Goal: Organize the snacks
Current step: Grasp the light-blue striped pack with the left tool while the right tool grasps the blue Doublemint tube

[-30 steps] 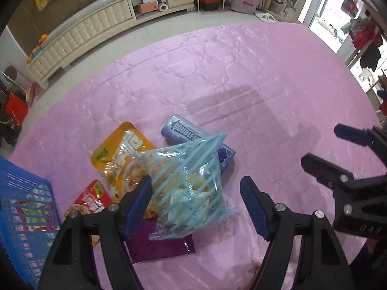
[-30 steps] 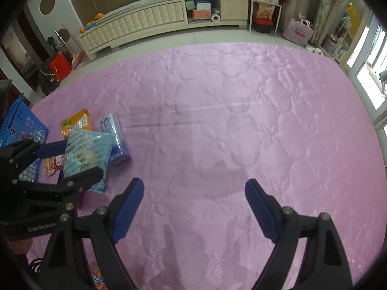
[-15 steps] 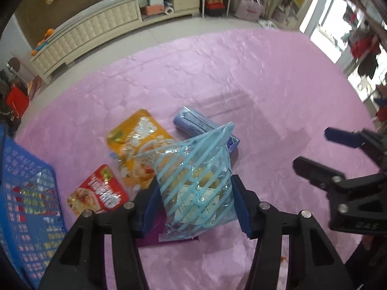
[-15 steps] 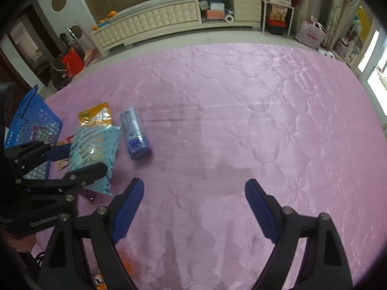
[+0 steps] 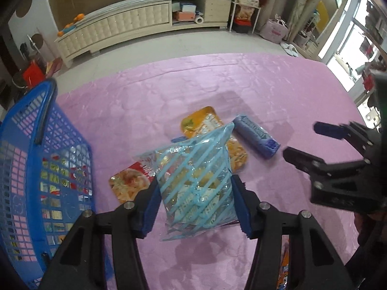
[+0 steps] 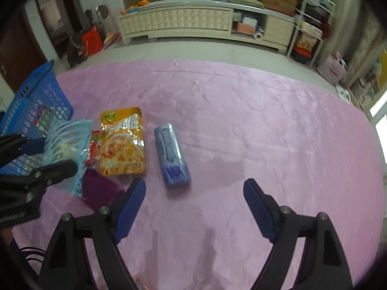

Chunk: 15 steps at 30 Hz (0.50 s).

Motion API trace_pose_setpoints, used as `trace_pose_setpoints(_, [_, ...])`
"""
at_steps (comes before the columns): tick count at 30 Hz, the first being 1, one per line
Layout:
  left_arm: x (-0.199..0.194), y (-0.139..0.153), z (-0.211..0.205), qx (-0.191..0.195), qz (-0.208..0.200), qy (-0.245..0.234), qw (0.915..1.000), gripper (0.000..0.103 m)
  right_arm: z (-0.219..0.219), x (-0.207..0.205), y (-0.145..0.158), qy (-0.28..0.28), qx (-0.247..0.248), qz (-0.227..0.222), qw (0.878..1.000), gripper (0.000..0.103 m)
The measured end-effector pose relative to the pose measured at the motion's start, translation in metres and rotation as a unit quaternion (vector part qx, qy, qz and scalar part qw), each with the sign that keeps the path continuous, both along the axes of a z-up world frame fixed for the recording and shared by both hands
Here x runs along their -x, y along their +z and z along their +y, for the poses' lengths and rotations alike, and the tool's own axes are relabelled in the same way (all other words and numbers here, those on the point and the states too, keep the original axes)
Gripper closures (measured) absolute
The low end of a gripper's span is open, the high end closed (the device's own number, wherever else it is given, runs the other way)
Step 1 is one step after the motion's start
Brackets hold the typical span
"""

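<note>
At 9 o'clock, basket (image 5: pixel 41 169) is waiting; left tongs (image 5: pixel 194 200) are pinching striped bag (image 5: pixel 196 183), carrying next. Right tongs (image 6: pixel 193 207) are hanging spread, empty.

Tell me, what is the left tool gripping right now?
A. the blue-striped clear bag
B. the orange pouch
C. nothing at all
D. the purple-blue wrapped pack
A: the left gripper has its jaws closed on both sides of the striped bag, while the orange pouch and the blue pack lie on the pink cloth.
</note>
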<state>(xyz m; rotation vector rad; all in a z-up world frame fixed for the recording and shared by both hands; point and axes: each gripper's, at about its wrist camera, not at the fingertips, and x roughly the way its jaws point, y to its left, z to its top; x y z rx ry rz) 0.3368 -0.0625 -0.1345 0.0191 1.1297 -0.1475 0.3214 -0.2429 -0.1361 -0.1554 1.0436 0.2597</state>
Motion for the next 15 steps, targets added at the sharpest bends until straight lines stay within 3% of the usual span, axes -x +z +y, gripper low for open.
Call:
trace_pose_setpoints(8, [-0.007,-0.002,0.012,0.014,0.009,0.017,0.9997,0.05,0.029,-0.036,-0.025,0.044,0.022,0.021,0.999,0.03])
trace_pose_setpoints(15, [-0.008,-0.001,0.014,0.009,0.006,0.016,0.9998,0.05,0.032,-0.045,-0.042,0.06,0.027,0.039,0.997,0.058])
